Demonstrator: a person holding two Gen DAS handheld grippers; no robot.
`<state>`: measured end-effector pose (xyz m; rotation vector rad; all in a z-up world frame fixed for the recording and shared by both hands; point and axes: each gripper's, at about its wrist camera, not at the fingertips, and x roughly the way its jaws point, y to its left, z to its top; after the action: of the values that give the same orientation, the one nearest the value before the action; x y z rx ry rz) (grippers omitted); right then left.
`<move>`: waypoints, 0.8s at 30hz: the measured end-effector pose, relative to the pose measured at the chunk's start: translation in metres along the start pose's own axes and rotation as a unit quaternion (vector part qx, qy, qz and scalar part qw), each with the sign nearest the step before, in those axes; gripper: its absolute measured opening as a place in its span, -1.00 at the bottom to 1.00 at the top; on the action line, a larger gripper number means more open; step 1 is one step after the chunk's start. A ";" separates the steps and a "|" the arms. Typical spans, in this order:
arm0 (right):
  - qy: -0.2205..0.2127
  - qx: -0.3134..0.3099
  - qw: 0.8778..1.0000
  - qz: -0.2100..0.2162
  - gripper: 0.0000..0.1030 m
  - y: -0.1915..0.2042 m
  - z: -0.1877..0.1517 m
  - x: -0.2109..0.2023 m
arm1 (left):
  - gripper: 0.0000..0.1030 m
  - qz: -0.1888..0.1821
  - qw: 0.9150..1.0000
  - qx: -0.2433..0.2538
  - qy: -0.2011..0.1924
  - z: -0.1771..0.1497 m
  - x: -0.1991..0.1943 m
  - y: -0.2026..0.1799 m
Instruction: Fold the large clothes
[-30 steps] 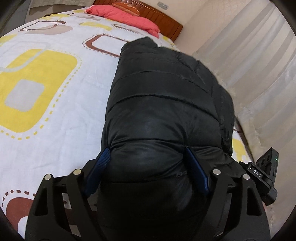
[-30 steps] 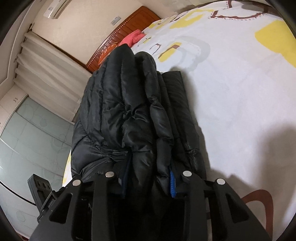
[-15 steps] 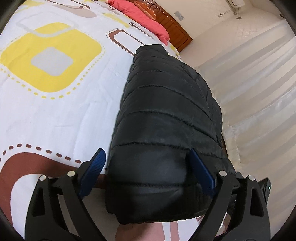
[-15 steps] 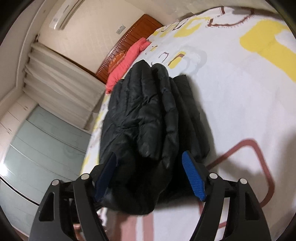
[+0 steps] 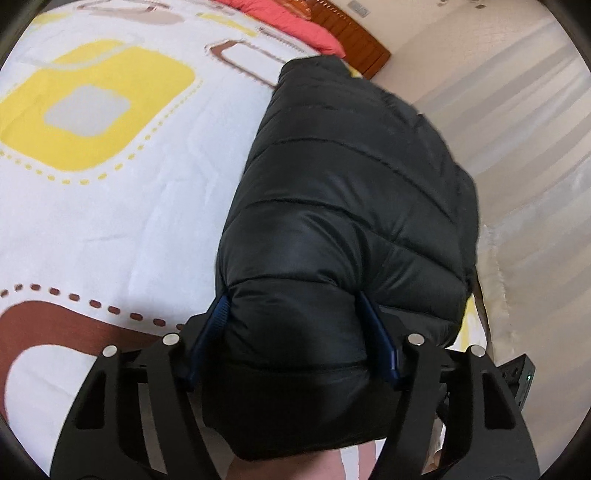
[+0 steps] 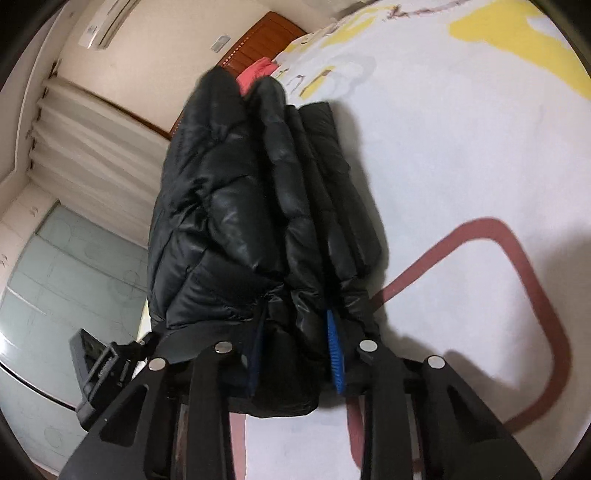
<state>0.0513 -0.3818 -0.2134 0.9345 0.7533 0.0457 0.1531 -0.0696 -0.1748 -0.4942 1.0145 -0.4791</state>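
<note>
A bed [image 5: 122,206] fills most of both views, its white cover printed with yellow rounded squares, brown outlined loops and dotted borders. Beyond the black puffer jacket [image 5: 343,206] a red pillow [image 5: 291,22] lies against a brown wooden headboard [image 5: 351,35]. Past the jacket's edge hang pale curtains [image 5: 535,155]; the right wrist view also shows frosted glass panels [image 6: 70,266] beneath the curtains and an air conditioner [image 6: 107,22] high on the cream wall.

The jacket lies on the bed near its curtain-side edge, folded into a thick, glossy, quilted bundle of several stacked layers, lengthwise toward the headboard. The left gripper [image 5: 295,328] is clenched on the bundle's near end, blue pads pressed into the padding. The right gripper [image 6: 295,347] pinches a narrower fold of the same end.
</note>
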 end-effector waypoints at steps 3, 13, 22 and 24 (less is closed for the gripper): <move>0.005 0.002 1.000 -0.001 -0.45 0.004 0.001 0.000 | 0.43 -0.005 1.000 0.011 0.002 0.004 -0.004 0.000; -0.013 -0.047 0.993 -0.109 0.38 0.071 0.028 -0.031 | 0.82 -0.019 0.994 -0.111 0.009 0.040 -0.043 0.032; -0.066 -0.069 0.991 -0.097 0.49 0.130 0.099 0.029 | 0.83 -0.024 0.991 -0.134 0.014 0.106 0.002 0.010; -0.068 -0.057 0.988 -0.126 0.49 0.118 0.112 0.046 | 0.83 -0.015 0.991 -0.133 0.014 0.113 0.016 0.004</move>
<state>0.1858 -0.3733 -0.1118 0.7205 0.7290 -0.1944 0.2601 -0.0568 -0.1385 -0.7429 1.1061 -0.3799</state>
